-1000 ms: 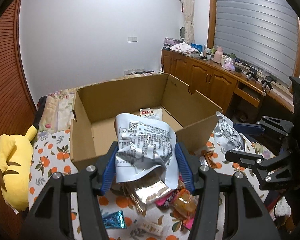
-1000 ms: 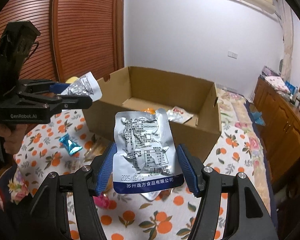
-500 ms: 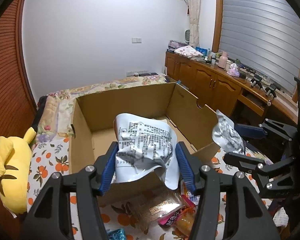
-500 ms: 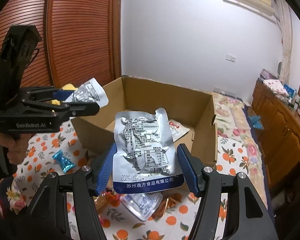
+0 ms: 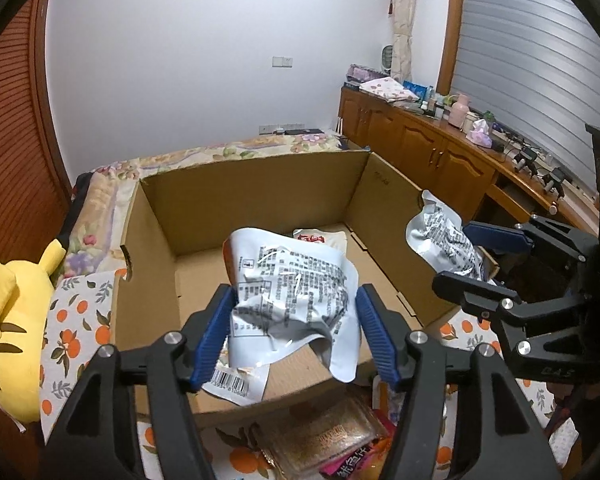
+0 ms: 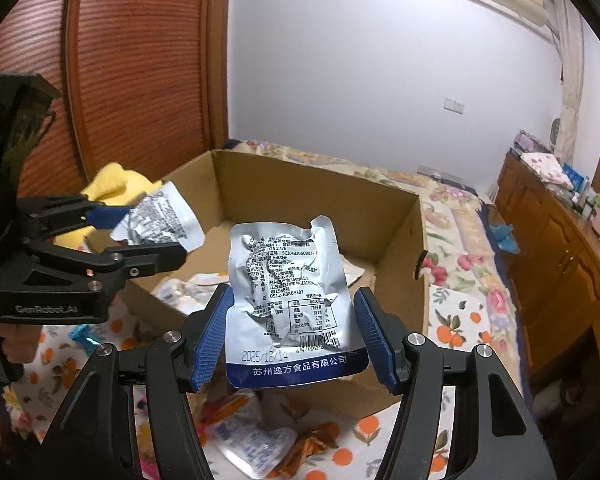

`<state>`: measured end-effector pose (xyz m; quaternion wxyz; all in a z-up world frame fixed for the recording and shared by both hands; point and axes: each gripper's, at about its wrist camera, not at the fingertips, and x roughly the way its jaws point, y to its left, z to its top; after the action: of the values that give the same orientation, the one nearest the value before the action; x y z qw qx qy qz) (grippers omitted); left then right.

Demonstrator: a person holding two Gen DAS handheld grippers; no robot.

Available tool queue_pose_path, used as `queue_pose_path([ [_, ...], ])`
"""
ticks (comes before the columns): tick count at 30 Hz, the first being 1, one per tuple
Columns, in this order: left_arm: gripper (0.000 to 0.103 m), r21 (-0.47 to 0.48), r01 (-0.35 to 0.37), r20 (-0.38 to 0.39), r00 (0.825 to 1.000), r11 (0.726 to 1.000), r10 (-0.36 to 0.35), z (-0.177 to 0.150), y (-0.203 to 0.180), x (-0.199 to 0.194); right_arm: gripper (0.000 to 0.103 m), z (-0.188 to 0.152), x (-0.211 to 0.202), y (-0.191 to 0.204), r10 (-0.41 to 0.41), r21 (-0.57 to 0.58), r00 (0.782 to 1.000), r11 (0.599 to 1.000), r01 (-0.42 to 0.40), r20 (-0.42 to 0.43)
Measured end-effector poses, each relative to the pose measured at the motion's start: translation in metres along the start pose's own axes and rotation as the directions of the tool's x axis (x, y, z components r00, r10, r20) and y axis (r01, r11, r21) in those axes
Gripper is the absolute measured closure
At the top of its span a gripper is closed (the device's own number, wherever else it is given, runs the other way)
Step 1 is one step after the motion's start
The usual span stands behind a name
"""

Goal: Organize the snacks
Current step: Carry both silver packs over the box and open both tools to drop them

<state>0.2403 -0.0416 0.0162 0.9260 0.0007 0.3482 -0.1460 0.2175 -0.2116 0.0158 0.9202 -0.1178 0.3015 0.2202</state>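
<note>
**Holding two snack bags over the box**

Hanging above the open cardboard box, the left gripper has a crumpled silver bag between its blue pads. Its jaws have just been opening. The bag sits loose, with a gap at the right pad, so the grip looks let go. A second pack with a barcode droops just below it, over the box's near wall.

The right gripper clasps a flat silver pouch between its pads, and the pouch stands upright over the box's near edge. Its jaws sit snug on both sides of the pouch.

Inside the box lies a white snack bag near the far wall. More snacks lie on the orange-print cloth in front of the box. A yellow plush toy rests to the left of the box.
</note>
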Motion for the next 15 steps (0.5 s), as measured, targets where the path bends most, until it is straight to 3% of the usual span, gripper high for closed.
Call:
queue_pose_path([
  [15,0.036,0.036,-0.075,-0.004,0.997,0.997,0.075,0.005,0.009,0.007,0.039,0.017,0.046,-0.015,0.027,0.082,0.998,0.996,-0.023,-0.050],
])
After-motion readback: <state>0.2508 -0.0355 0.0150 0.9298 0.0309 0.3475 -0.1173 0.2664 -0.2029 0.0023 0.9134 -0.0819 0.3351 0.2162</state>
